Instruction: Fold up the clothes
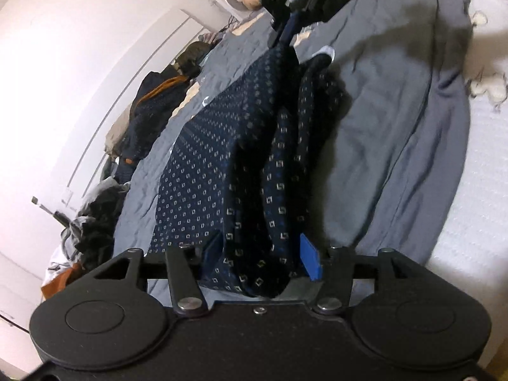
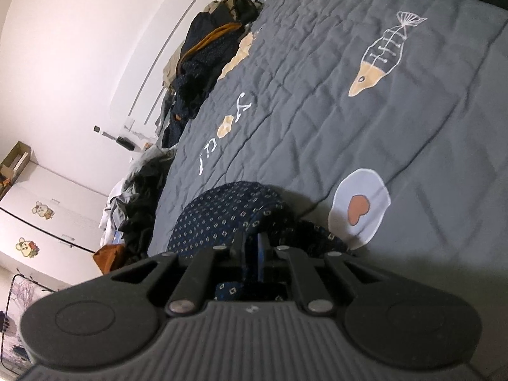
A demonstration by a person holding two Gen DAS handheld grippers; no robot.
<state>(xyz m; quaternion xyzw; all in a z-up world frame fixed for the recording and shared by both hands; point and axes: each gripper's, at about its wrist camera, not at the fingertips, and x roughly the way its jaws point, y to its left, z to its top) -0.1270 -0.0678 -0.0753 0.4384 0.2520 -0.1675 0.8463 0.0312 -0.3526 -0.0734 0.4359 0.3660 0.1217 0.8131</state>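
A navy garment with a small white diamond print (image 1: 222, 146) hangs stretched above the grey quilted bed cover (image 1: 381, 127). My left gripper (image 1: 260, 250) is at its near end, its blue pads (image 1: 309, 258) spread wide with bunched cloth lying between them. My right gripper (image 1: 282, 35) holds the far end up, a hand on it. In the right wrist view the right gripper (image 2: 254, 244) is shut on a fold of the same garment (image 2: 216, 219), lifted above the cover (image 2: 349, 127).
A pile of dark clothes (image 1: 152, 108) lies along the bed's left side by the white wall; it also shows in the right wrist view (image 2: 203, 60). More dark clothes (image 2: 139, 203) lie nearer. A white mattress edge (image 1: 482, 190) borders the cover on the right.
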